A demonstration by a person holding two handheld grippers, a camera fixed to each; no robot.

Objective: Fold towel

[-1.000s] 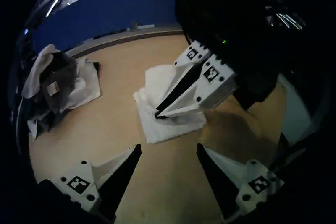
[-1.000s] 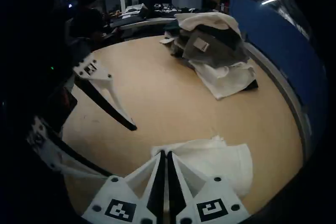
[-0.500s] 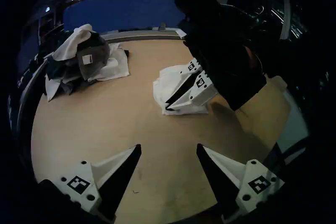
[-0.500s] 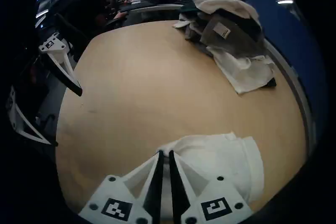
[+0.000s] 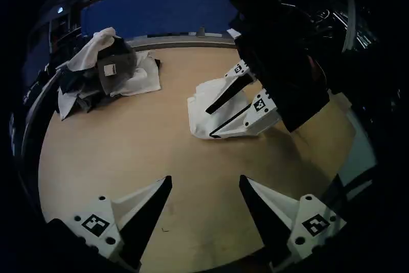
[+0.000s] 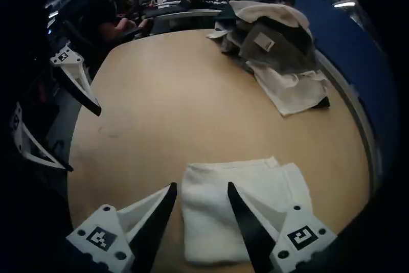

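Flagging a snag risk: we are holding the right hand-held gripper (image 6: 201,186) open over the folded towel (image 6: 266,186), the left hand-held gripper (image 5: 204,178) open, well apart; a dragging fingertip could be unfolding it.

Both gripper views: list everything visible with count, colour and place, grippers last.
folded towel: one, white, on the table under the right gripper.
pile of cloths: one, white, grey and dark, at the table's far edge by the partition.
table: one, light wood.
partition: one, blue, behind the table.
seated person: one, dark top, beyond the table.
left gripper: one, white with black fingers, open over bare table.
right gripper: one, same colours, open above the folded towel.
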